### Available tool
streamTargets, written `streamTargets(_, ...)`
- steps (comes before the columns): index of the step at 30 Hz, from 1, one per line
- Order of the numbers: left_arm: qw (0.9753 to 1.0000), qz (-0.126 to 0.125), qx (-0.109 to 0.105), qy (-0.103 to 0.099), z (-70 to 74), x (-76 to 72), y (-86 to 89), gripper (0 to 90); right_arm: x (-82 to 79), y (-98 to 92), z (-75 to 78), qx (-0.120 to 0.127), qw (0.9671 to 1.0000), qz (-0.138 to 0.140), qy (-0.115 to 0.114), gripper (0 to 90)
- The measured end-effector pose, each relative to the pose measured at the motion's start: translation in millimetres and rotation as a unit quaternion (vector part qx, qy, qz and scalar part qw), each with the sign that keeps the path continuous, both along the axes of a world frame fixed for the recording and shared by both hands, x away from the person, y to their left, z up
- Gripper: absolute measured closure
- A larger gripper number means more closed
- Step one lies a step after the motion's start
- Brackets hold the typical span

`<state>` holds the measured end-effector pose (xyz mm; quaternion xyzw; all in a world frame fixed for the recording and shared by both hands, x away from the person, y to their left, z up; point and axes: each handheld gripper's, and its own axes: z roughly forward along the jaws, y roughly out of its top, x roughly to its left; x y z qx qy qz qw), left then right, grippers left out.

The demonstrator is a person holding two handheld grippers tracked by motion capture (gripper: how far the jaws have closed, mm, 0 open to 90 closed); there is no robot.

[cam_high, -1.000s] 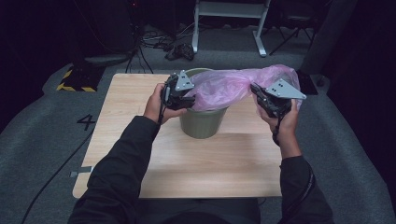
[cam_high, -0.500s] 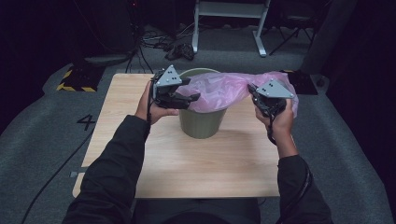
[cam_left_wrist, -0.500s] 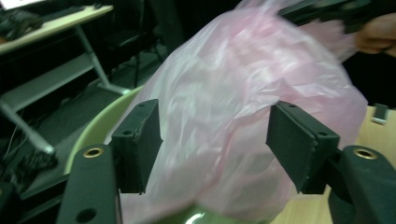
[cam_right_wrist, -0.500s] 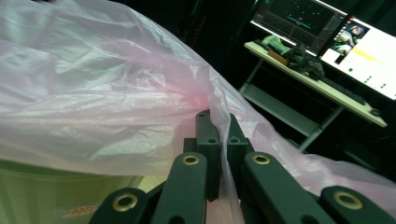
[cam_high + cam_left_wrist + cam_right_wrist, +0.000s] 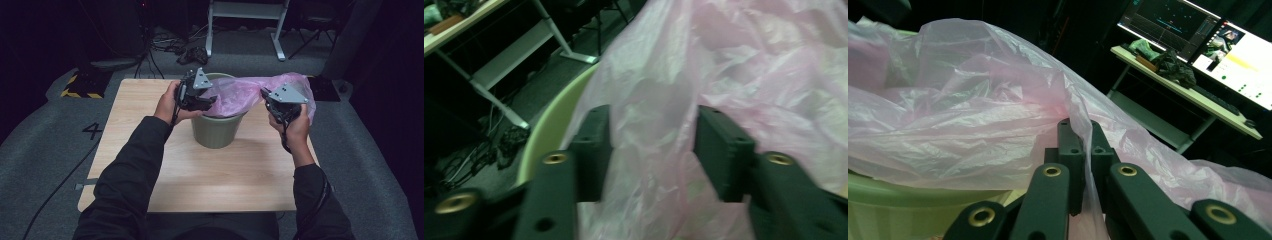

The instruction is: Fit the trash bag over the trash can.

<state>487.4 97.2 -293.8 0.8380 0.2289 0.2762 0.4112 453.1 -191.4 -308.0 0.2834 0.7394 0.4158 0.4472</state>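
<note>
Bin [image 5: 216, 131]: green, mid-table [image 5: 150, 150]; pink bag [image 5: 240, 92] draped in and over its right rim
Left gripper [image 5: 651, 150]: jaws wide apart around bag film
Right gripper [image 5: 1080, 150]: jaws pinched on bag edge

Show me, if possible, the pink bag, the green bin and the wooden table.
pink bag [image 5: 287, 82]: high view, its bunched upper part.
green bin [image 5: 216, 131]: high view, its front wall.
wooden table [image 5: 210, 180]: high view, bare top near the person.
</note>
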Motion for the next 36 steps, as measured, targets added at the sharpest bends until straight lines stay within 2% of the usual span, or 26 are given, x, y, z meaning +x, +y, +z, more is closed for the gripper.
streamTargets(1, 0.9997, 0.011, -0.021, 0.009, 1.1, 4.6, 14.7, 40.3, 0.9, -2.3, -0.4, 0.0, 1.0, -0.001, 0.0, 89.7)
streamTargets(2, 0.9993, 0.015, -0.03, 0.014, 1.7, 6.7, 22.3, 39.6, 1.1, -3.9, -0.5, 0.003, 1.0, -0.004, 0.001, 89.7)
streamTargets(3, 0.9988, 0.021, -0.04, 0.016, 2.1, 8.1, 28.6, 39.4, 1.3, -5.6, -0.1, 0.003, 1.0, -0.008, 0.001, 89.7)
streamTargets(4, 0.9988, 0.021, -0.04, 0.016, 2.1, 8.1, 28.6, 39.4, 1.3, -5.6, -0.1, 0.003, 1.0, -0.008, 0.001, 89.7)
streamTargets(5, 0.9978, 0.022, -0.06, 0.019, 3.8, 9.1, 39.2, 39.4, 1.8, -8.9, 1.5, 0.003, 0.9999, -0.014, -0.001, 89.7)
streamTargets(6, 0.9978, 0.022, -0.06, 0.019, 3.8, 9.1, 39.2, 39.4, 1.8, -8.9, 1.5, 0.003, 0.9999, -0.014, -0.001, 89.7)
streamTargets(7, 0.9957, 0.011, -0.088, 0.027, 5.7, 8.4, 44.8, 39.4, 1.9, -10.4, 3.8, -0.002, 0.9998, -0.022, -0.003, 89.7)
streamTargets(9, 0.9952, 0.001, -0.094, 0.028, 6.8, 7.2, 45.3, 39.7, 2.1, -10.6, 4.8, -0.006, 0.9997, -0.025, -0.005, 89.7)
streamTargets(10, 0.9945, -0.01, -0.1, 0.028, 7.5, 5.3, 43.2, 39.7, 2.6, -8.9, 5.4, -0.018, 0.9994, -0.029, -0.008, 89.7)
streamTargets(11, 0.9947, -0.016, -0.097, 0.027, 8.2, 2.8, 39.0, 39.7, 2.6, -8.9, 5.4, -0.018, 0.9994, -0.029, -0.008, 89.7)
streamTargets(12, 0.9958, -0.034, -0.082, 0.025, 8.7, -2.0, 27.4, 39.7, 2.5, -5.8, 4.9, -0.034, 0.9989, -0.032, -0.01, 89.7)
streamTargets(13, 0.9958, -0.045, -0.076, 0.026, 8.4, -3.9, 21.1, 39.8, 2.6, -4.7, 4.5, -0.034, 0.999, -0.028, -0.008, 89.7)
streamTargets(14, 0.9958, -0.045, -0.076, 0.026, 8.4, -3.9, 21.1, 42.3, 2.6, -4.7, 4.5, -0.034, 0.999, -0.028, -0.008, 89.7)
streamTargets(15, 0.9974, -0.046, -0.054, 0.017, 7.0, -7.0, 8.2, 46.0, 1.9, -3.8, 3.9, -0.029, 0.9993, -0.023, -0.007, 89.6)
streamTargets(16, 0.9969, -0.056, -0.053, 0.02, 6.3, -7.2, 3.9, 47.7, 1.5, -4.1, 3.7, -0.022, 0.9996, -0.019, -0.006, 89.6)
streamTargets(17, 0.9969, -0.056, -0.053, 0.02, 6.3, -7.2, 3.9, 54.6, 1.0, -4.6, 3.4, -0.01, 0.9999, -0.011, -0.002, 89.6)
streamTargets(18, 0.9968, -0.059, -0.049, 0.02, 5.1, -7.0, -0.3, 54.6, 1.0, -4.6, 3.4, -0.01, 0.9999, -0.011, -0.002, 89.6)
streamTargets(19, 0.9977, -0.057, -0.031, 0.02, 2.4, -5.0, -8.9, 60.4, -0.6, -5.5, 3.4, 0.0, 1.0, -0.005, -0.002, 89.6)
streamTargets(20, 0.9977, -0.057, -0.031, 0.02, 2.4, -5.0, -8.9, 64.5, -0.6, -5.5, 3.4, 0.0, 1.0, -0.005, -0.002, 89.6)
streamTargets(21, 0.9975, -0.062, -0.025, 0.024, 1.0, -3.8, -12.1, 64.5, -1.4, -6.3, 3.8, 0.006, 1.0, 0.001, -0.001, 89.6)
streamTargets(22, 0.9976, -0.063, -0.013, 0.026, -1.5, -1.4, -18.7, 67.9, -4.1, -7.6, 4.8, 0.026, 0.9995, 0.016, -0.001, 89.6)
streamTargets(23, 0.9975, -0.065, -0.008, 0.028, -2.2, -0.1, -21.5, 69.5, -5.6, -7.8, 5.6, 0.03, 0.9993, 0.023, -0.003, 89.5)
streamTargets(28, 0.9969, -0.067, 0.009, 0.04, -5.1, 3.7, -31.1, 73.8, -14.4, -4.8, 8.8, 0.05, 0.9956, 0.078, -0.013, 89.5)
streamTargets(30, 0.9961, -0.069, 0.028, 0.047, -8.2, 6.1, -37.0, 73.9, -17.7, -0.2, 9.5, 0.045, 0.9949, 0.09, -0.013, 89.5)
streamTargets(32, 0.9954, -0.074, 0.036, 0.049, -9.8, 6.5, -39.7, 75.0, -20.2, 4.7, 10.1, 0.04, 0.994, 0.101, -0.013, 89.5)
streamTargets(36, 0.9949, -0.076, 0.038, 0.054, -10.4, 6.0, -39.9, 74.7, -22.5, 13.8, 10.5, 0.031, 0.993, 0.114, -0.005, 89.4)
